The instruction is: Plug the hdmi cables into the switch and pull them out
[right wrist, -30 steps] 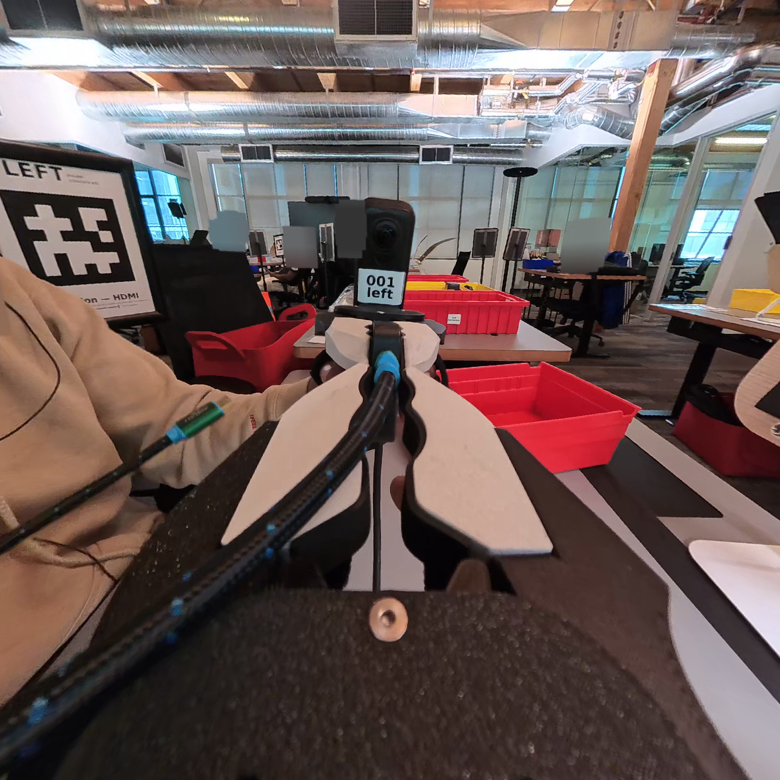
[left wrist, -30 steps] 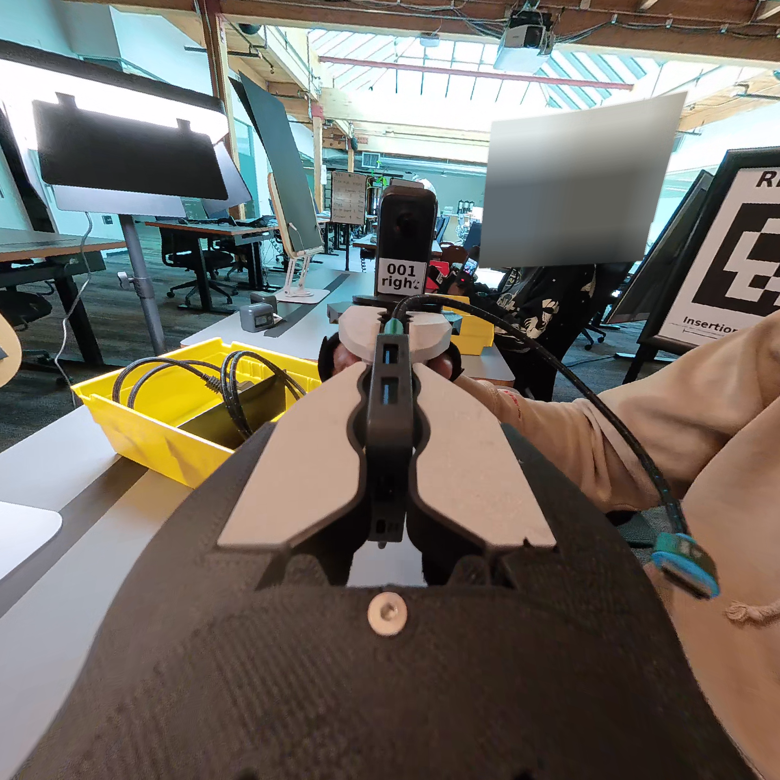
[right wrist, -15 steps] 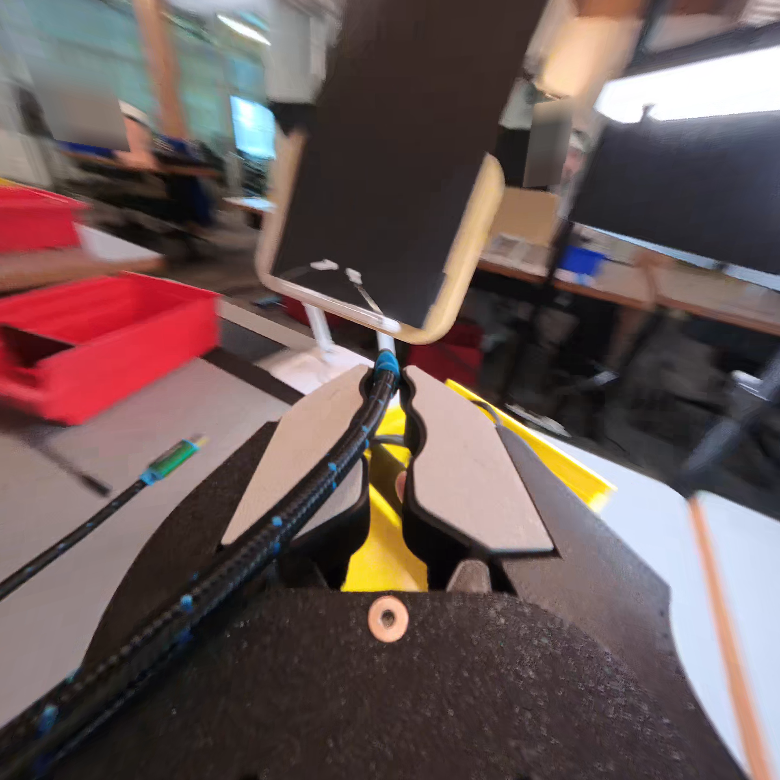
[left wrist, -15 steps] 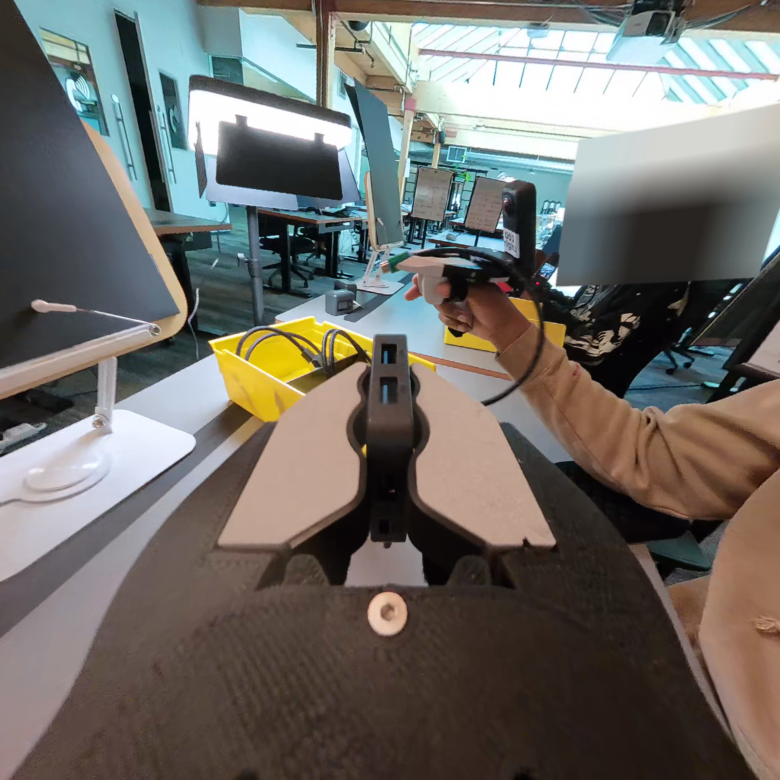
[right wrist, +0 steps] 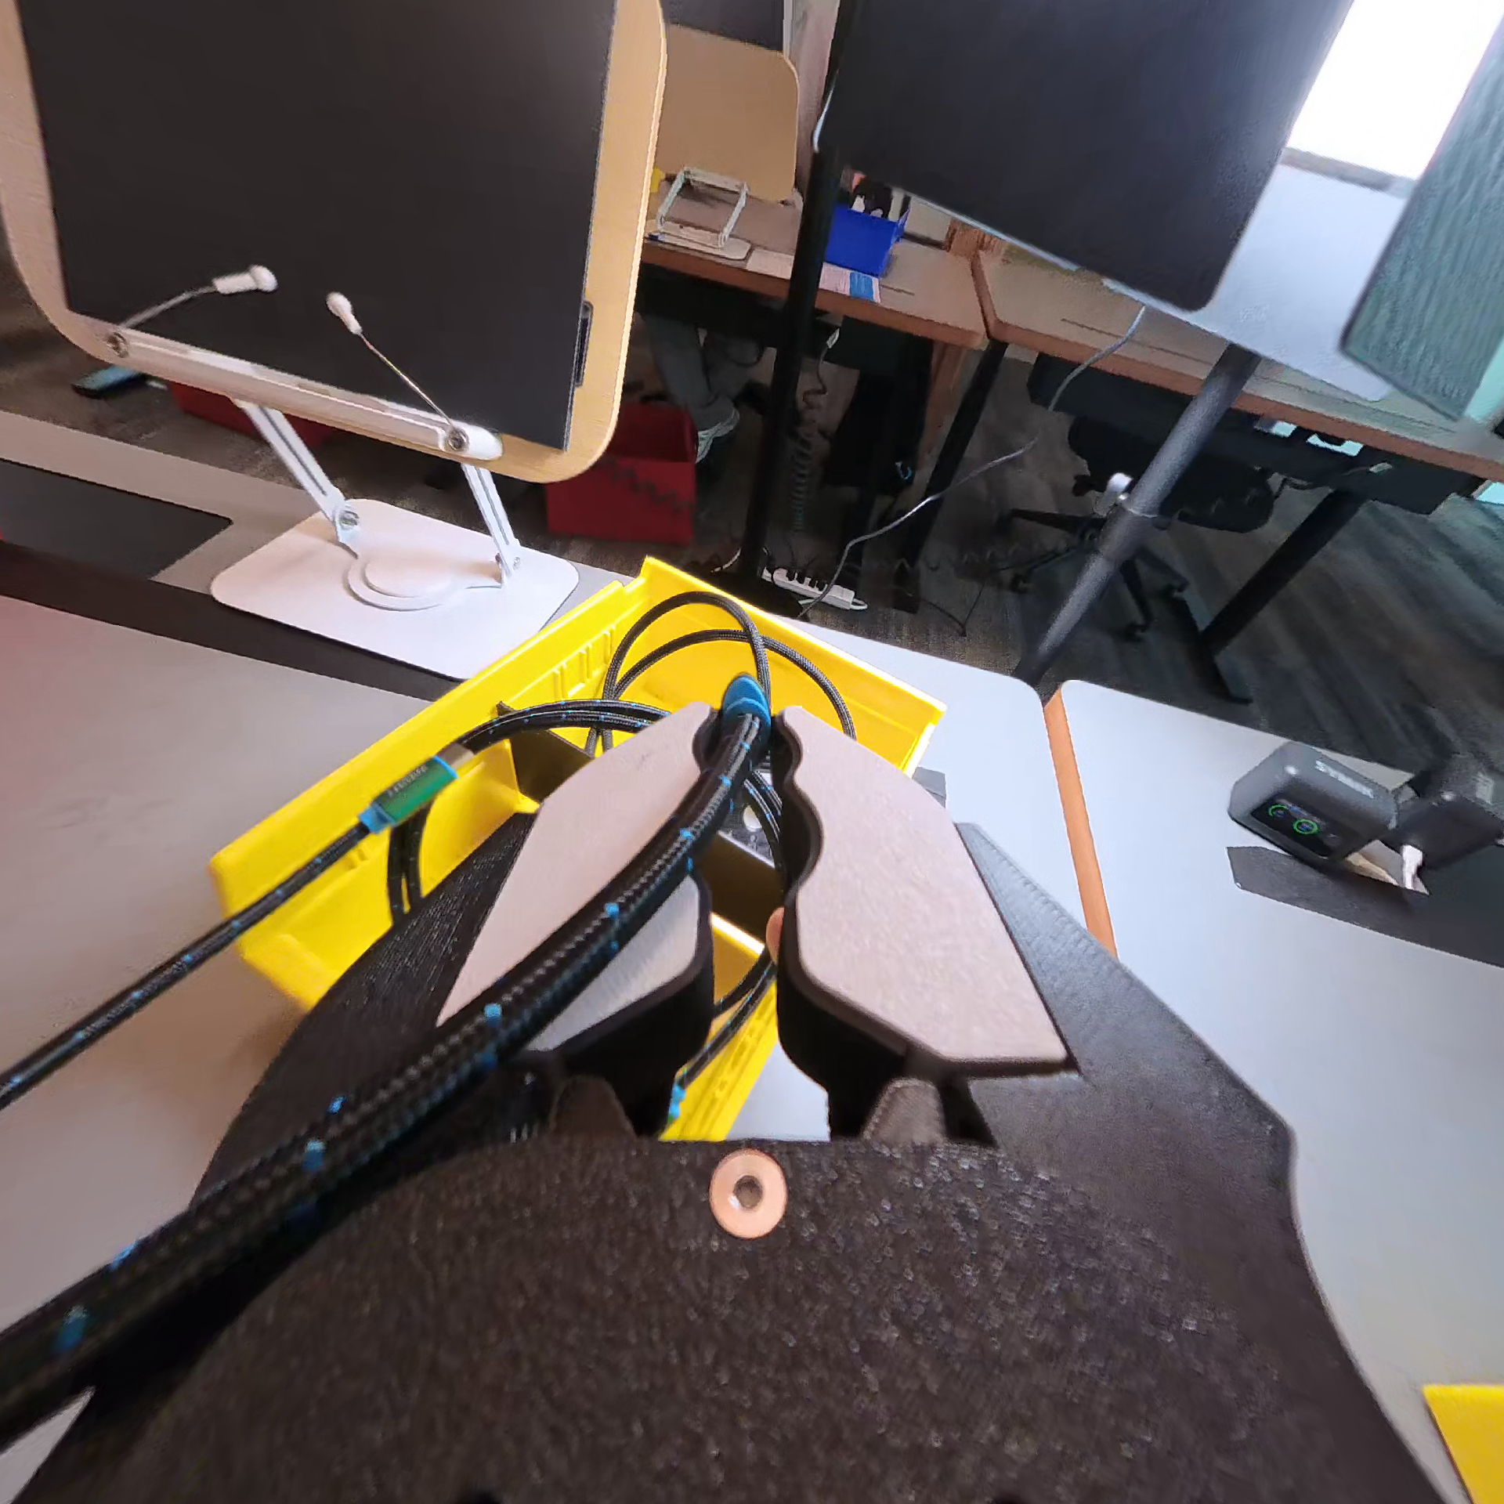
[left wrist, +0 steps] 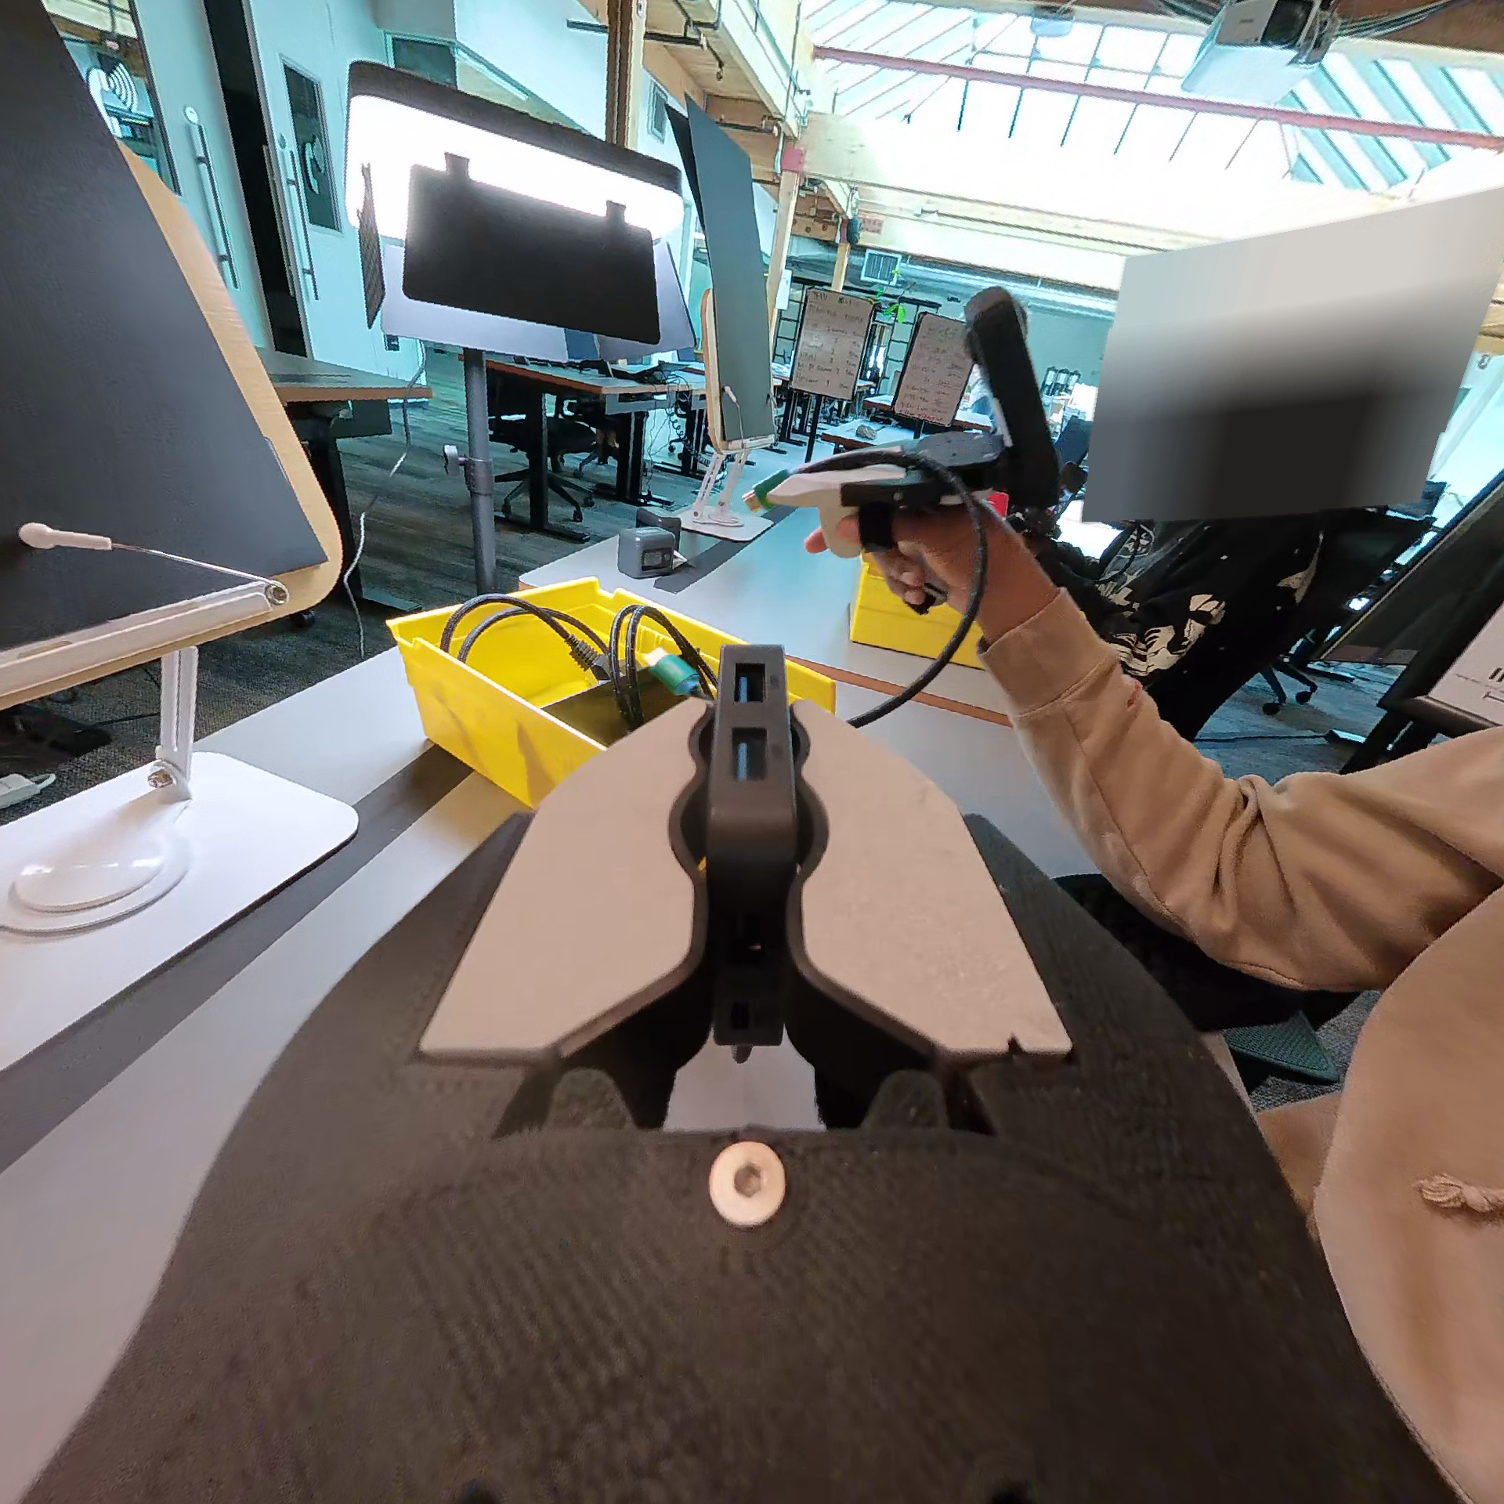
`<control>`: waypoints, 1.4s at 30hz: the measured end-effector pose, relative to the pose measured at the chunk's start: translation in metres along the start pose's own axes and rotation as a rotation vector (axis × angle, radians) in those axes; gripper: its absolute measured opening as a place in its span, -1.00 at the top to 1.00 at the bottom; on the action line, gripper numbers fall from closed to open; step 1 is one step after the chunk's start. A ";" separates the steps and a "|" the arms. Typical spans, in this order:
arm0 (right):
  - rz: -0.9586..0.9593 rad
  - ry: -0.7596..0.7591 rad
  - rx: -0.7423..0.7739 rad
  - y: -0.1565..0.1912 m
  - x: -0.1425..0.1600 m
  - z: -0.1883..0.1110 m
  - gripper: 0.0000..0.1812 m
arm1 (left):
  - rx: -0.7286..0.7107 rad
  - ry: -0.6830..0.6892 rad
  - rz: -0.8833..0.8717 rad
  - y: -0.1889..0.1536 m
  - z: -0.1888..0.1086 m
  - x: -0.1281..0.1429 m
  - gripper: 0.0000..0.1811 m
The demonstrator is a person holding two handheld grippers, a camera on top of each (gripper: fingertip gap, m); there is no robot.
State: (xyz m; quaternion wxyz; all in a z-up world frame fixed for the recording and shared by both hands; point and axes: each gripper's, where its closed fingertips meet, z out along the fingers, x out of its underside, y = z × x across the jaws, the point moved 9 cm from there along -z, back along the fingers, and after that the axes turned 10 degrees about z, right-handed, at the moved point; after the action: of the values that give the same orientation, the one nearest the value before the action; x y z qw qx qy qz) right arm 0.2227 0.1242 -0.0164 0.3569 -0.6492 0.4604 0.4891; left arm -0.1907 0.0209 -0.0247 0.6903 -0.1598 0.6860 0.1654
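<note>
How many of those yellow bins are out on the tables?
2. One yellow bin, holding coiled cables, sits ahead of the left gripper; a second yellow bin stands on the far table, partly behind the person's hand. Others may be hidden.

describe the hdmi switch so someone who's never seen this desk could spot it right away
Start at the yellow bin of coiled black cables on the grey table. Nearer the camera than the bin, the left gripper is shut on the switch, a slim black box held on edge between the pale fingers. Unlike the cables, it is rigid and shows two blue ports.
</note>
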 end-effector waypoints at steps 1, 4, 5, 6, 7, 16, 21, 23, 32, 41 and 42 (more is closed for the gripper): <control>0.004 0.014 -0.007 0.000 -0.004 -0.007 0.88 | 0.000 -0.001 -0.001 0.000 0.000 0.000 0.84; -0.016 0.083 0.026 -0.001 -0.008 -0.022 0.88 | 0.003 -0.001 -0.007 0.000 0.001 0.001 0.84; -0.027 0.125 0.040 -0.001 -0.007 -0.022 0.88 | 0.007 0.004 -0.011 0.000 0.002 0.002 0.84; -0.039 0.186 0.048 0.001 -0.003 -0.020 0.88 | 0.010 0.010 -0.014 0.000 0.003 0.003 0.84; -0.057 0.247 0.070 0.001 0.003 -0.014 0.88 | 0.014 0.016 -0.015 0.000 0.005 0.004 0.84; -0.170 0.562 0.168 0.003 0.057 0.049 0.83 | 0.031 0.052 -0.024 -0.001 0.013 0.010 0.84; -0.209 0.672 0.124 0.011 0.069 0.054 0.57 | 0.030 0.080 -0.044 0.001 0.016 0.016 0.84; -0.240 0.661 0.115 0.011 0.066 0.050 0.49 | 0.029 0.089 -0.045 0.002 0.017 0.018 0.84; -0.636 0.445 -0.111 0.061 0.040 0.017 0.39 | 0.027 0.103 -0.052 0.002 0.018 0.020 0.84; -0.665 0.555 -0.248 0.070 0.013 0.028 1.00 | 0.018 0.114 -0.063 0.008 0.014 0.022 0.84; -0.644 0.618 -0.253 0.062 0.007 0.039 1.00 | 0.017 0.114 -0.068 0.010 0.014 0.023 0.84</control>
State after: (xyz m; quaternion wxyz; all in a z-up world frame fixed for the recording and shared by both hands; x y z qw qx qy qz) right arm 0.1531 0.1378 -0.0340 0.2546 -0.9129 0.2568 0.1893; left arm -0.1826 0.0358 -0.0477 0.6566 -0.1861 0.7199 0.1268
